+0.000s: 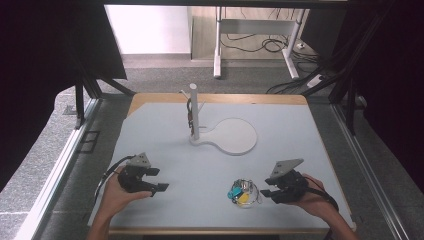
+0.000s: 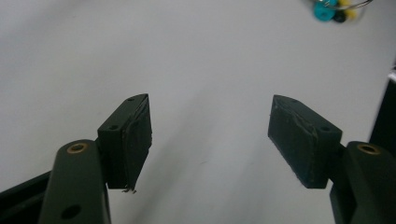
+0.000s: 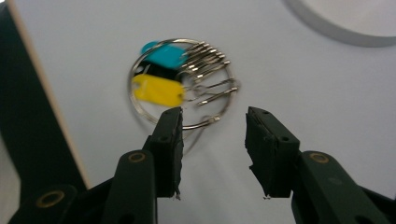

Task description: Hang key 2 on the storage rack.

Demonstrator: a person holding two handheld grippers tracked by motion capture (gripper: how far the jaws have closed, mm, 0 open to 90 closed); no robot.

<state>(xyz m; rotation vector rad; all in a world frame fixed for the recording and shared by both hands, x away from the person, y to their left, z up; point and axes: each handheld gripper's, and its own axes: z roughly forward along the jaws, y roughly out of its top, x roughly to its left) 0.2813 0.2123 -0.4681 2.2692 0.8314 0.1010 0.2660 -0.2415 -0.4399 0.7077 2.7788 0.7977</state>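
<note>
Right tongs (image 3: pixel 212 116) hover just short of the key ring (image 3: pixel 180 81), nothing between them.

Lower right of centre, a key ring (image 1: pixel 243 192) with teal and yellow tags lies on the pale table (image 1: pixel 165 125), just left of the right gripper (image 1: pixel 267 191). The left gripper (image 1: pixel 159 179) hovers lower left. A white peg stand (image 1: pixel 227 134) sits upper centre.

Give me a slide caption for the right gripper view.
Right gripper, jaws open, poised over a key ring with teal and yellow tags on the table.
</note>
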